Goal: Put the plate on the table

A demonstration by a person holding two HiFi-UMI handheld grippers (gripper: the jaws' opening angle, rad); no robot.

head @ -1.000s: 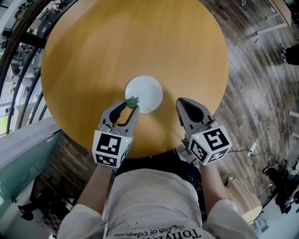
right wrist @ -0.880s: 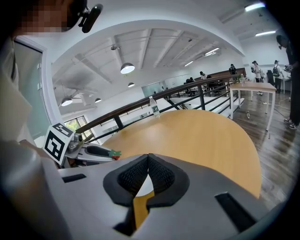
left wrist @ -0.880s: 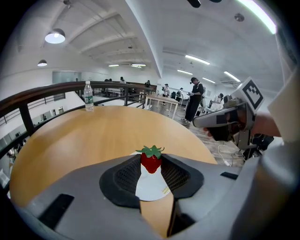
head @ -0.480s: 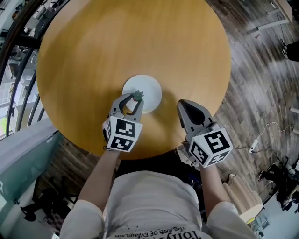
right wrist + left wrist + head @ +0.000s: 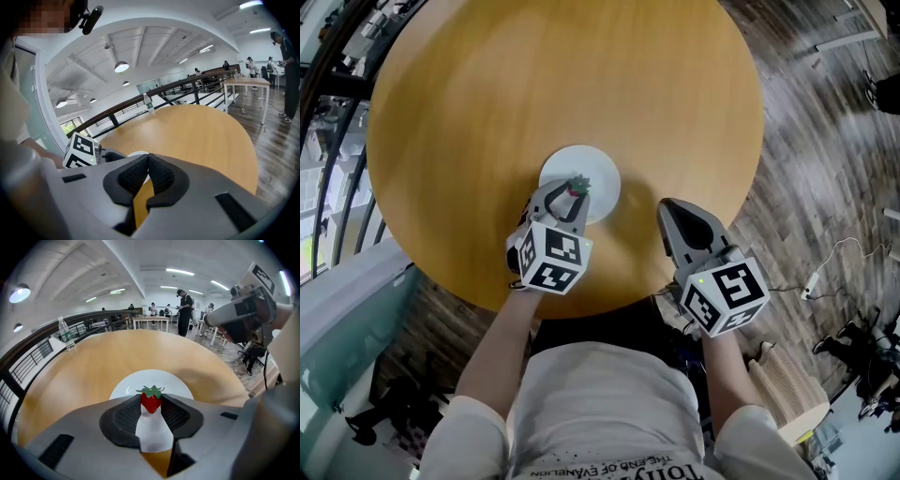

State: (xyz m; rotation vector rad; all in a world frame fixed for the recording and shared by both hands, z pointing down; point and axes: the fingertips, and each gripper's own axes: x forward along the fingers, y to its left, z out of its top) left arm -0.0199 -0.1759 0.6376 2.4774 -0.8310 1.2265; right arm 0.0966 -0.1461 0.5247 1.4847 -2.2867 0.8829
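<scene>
Plate [image 5: 586, 165] looks small, round and plain white on the wooden table [image 5: 534, 75].

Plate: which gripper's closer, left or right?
Left. The left gripper, holding a strawberry, is over the near edge of the plate; the right gripper is off to its right, above the table.

Round table [image 5: 487, 94] (white plate [image 5: 581, 161] atop)
</scene>
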